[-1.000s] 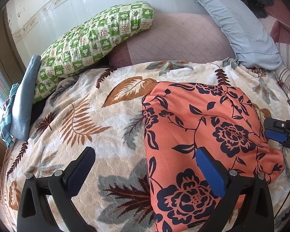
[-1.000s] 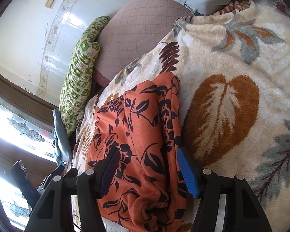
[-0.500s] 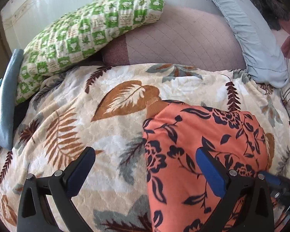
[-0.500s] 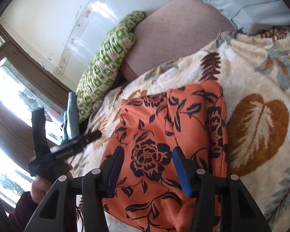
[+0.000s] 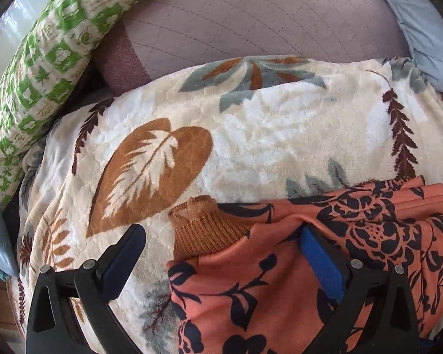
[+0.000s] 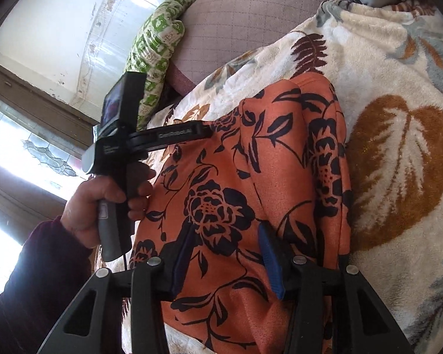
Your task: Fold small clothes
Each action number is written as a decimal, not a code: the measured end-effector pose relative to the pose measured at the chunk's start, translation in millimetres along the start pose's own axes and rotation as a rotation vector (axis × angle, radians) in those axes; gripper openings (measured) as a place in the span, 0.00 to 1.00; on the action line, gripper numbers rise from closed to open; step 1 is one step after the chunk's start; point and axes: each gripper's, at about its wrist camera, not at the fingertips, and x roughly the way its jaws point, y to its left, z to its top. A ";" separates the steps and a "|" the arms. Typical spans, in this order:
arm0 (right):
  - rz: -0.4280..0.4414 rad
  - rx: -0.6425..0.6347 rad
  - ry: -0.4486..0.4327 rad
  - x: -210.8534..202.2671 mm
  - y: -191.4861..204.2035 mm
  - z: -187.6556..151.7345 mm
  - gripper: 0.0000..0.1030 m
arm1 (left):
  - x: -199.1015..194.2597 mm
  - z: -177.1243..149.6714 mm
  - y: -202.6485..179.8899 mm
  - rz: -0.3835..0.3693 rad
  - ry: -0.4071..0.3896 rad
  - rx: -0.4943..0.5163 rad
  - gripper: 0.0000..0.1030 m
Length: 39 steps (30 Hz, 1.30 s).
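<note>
- The orange floral garment lies folded on the leaf-print blanket that covers the bed, filling the 5 o'clock part of the left wrist view.
- A ribbed brown cuff sticks out of the garment at its 10 o'clock corner, resting on the blanket.
- The left tool is spread wide, released: its left finger sits over bare blanket, its right finger presses into a crease of the orange cloth, and nothing is pinched between them.
- The right tool is also parted; both blue pads rest on top of the garment, which shows flat between them and is not gripped.
- In the right wrist view the person's left hand holds the left tool's handle at 9 o'clock, beside the garment's edge.
- A green checked pillow lies at 10 o'clock, against a mauve quilted cushion at 12 o'clock.
</note>
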 end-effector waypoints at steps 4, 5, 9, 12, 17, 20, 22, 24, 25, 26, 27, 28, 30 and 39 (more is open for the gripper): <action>0.014 0.003 -0.001 -4.5 0.6 -1.2 0.47 | -9.0 -6.5 12.1 -0.039 -0.027 -0.032 1.00; 0.024 0.007 -0.006 -7.0 0.8 -0.4 0.47 | -15.1 -12.4 17.5 -0.056 -0.046 -0.048 1.00; 0.048 0.038 -0.089 -31.5 -5.5 6.0 0.50 | -51.1 -47.9 42.0 -0.168 -0.126 -0.111 1.00; 0.003 0.066 -0.168 -52.3 -15.1 8.1 0.67 | -71.1 -80.3 66.9 -0.219 -0.135 -0.131 1.00; -0.040 0.184 -0.159 -54.2 -41.2 10.4 0.67 | -73.4 -123.0 88.8 -0.236 -0.076 -0.137 1.00; -0.080 0.204 -0.109 -42.5 -43.6 11.5 0.67 | -70.0 -131.3 89.2 -0.323 -0.050 -0.165 1.00; -0.087 0.202 -0.101 -37.5 -43.1 11.6 0.67 | -66.1 -132.0 86.0 -0.383 -0.029 -0.193 1.00; -0.092 0.203 -0.088 -32.7 -43.9 12.6 0.67 | -60.1 -127.9 80.0 -0.420 -0.013 -0.209 1.00; -0.090 0.206 -0.077 -30.5 -44.9 12.5 0.68 | -57.3 -125.6 75.7 -0.430 -0.002 -0.209 1.00; -0.087 0.213 -0.067 -27.5 -46.5 12.7 0.69 | -54.6 -123.3 71.9 -0.440 0.006 -0.208 1.00; -0.085 0.227 -0.058 -23.7 -49.4 12.7 0.69 | -51.7 -121.0 67.6 -0.458 0.012 -0.203 1.00; -0.076 0.245 -0.046 -19.7 -52.6 12.0 0.69 | -48.3 -118.8 63.1 -0.478 0.020 -0.195 1.00; -0.026 0.274 -0.033 -11.7 -57.0 10.3 0.69 | -41.6 -115.2 55.7 -0.497 0.030 -0.192 1.00; -0.041 0.138 -0.025 9.9 -22.0 3.6 0.64 | -48.0 -117.7 33.0 -0.532 -0.036 -0.155 0.71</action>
